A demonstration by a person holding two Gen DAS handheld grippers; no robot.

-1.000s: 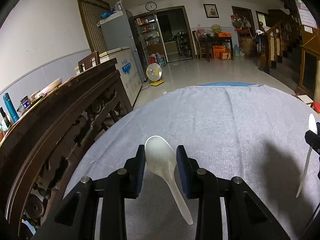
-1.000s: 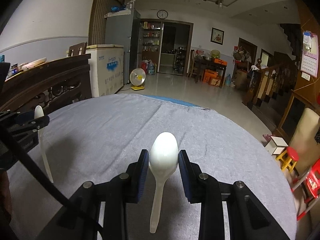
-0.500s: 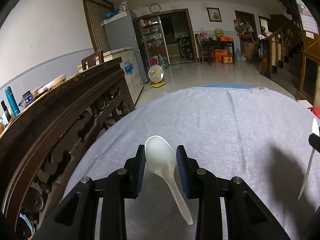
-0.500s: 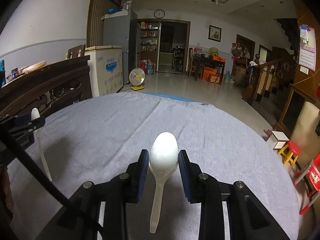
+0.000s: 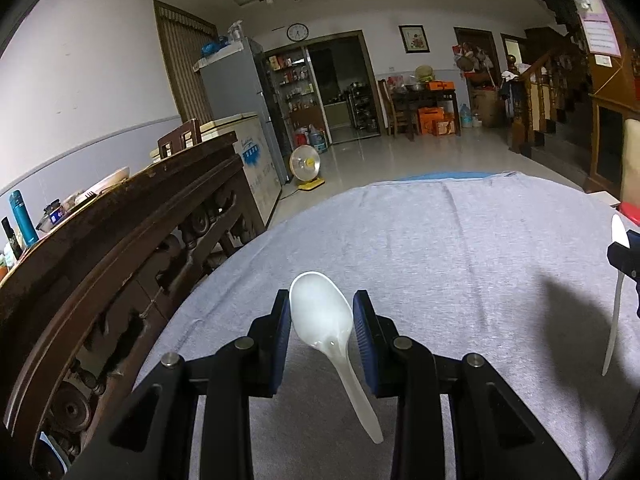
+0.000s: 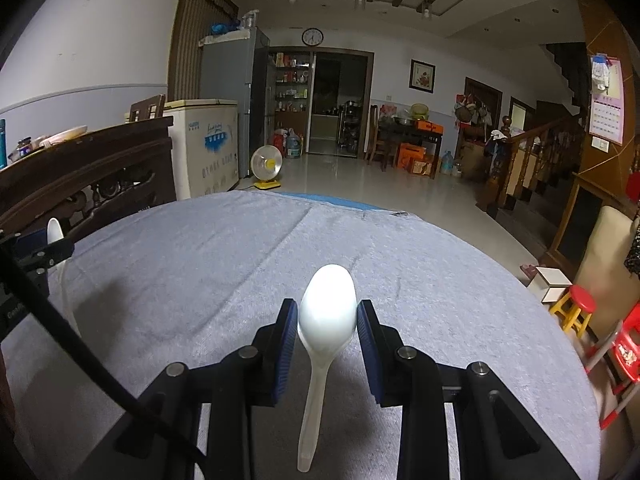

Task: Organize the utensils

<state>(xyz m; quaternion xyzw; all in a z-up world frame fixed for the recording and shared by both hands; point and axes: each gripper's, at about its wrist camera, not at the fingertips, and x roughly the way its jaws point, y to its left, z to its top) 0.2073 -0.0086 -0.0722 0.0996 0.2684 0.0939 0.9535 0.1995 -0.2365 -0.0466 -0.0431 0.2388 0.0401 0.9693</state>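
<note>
A white plastic soup spoon [image 5: 323,314] sits clenched by its bowl in the left tongs [image 5: 322,320], bowl up, handle slanting down and to the right above the table. A second white plastic spoon [image 6: 327,314] is gripped the same way in the right tongs [image 6: 327,320], its handle hanging almost straight down. Each pair shows at the edge of the other's view, well apart.

Below them spreads a round table under a pale grey towel-like cloth [image 5: 460,248], with a blue edge showing at its far side. To the left stands a dark carved wooden sideboard [image 5: 120,220] carrying bottles and dishes. Farther off are a white chest freezer [image 6: 204,148], a grey refrigerator [image 5: 236,88], a small round yellow-based fan heater [image 6: 267,168] on the shiny tiled floor, and a wall clock [image 6: 312,36] above a dark doorway. A wooden staircase [image 6: 532,152] rises at the right, red plastic stools [image 6: 580,304] near it.

Compared with a second ago, both spoons remain held alike; the left view has tilted up, showing more ceiling.
</note>
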